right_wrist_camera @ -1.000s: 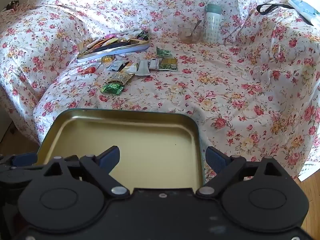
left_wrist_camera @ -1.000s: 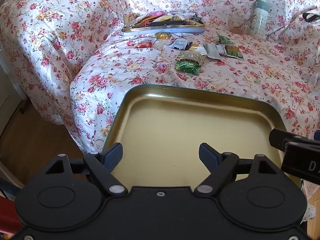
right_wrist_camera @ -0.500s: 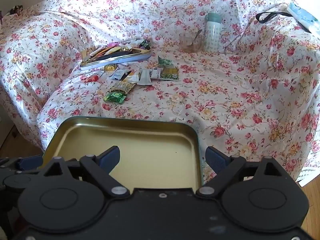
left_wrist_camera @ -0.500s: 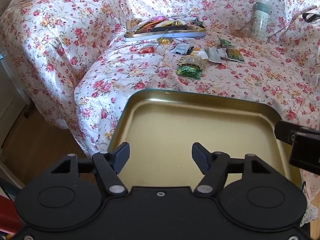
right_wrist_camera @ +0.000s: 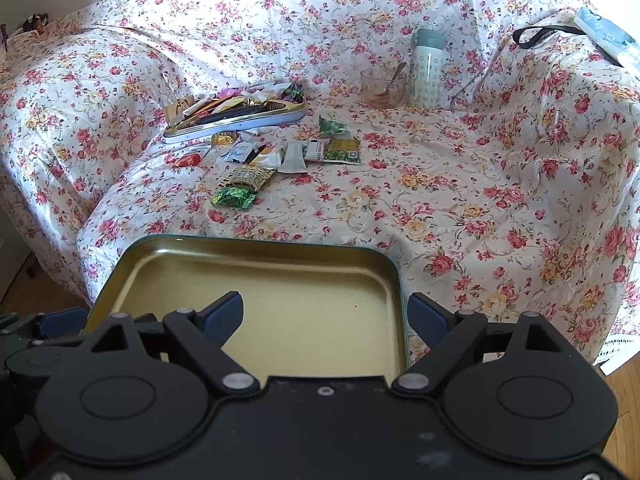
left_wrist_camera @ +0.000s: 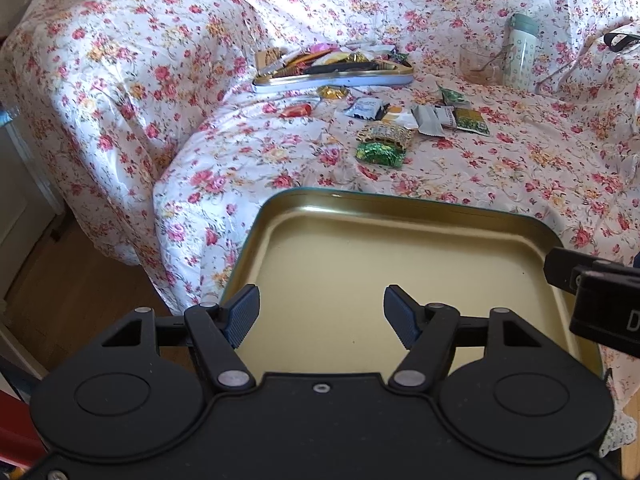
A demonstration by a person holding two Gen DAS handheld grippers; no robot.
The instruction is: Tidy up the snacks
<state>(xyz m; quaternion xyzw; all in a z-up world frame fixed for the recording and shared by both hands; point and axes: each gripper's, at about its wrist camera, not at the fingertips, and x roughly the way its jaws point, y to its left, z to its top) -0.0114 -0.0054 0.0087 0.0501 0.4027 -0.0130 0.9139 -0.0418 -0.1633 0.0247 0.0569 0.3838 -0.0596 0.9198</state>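
Left claw: my black left gripper with blue ribbed pads is spread wide, nothing between the fingers, hovering over the near left part of the tray.
Right claw: my black right gripper gapes apart too, empty, its right blue pad hanging outside the tray's right rim, the left pad over the inside.
Tray: shallow gold-lined metal tray with a dark green rim sits bare at the near edge of the seat.
Cover: white cloth with red and yellow roses drapes the whole sofa.
Loose snacks: further back, a shiny green packet, a gold patterned packet just behind it, a red wrapped sweet, and white and green sachets lie scattered.
Full tin: long white-sided tin heaped with wrappers rests behind the loose ones.
Far back: a pale green-capped bottle stands upright just beside a glass cup with a spoon.
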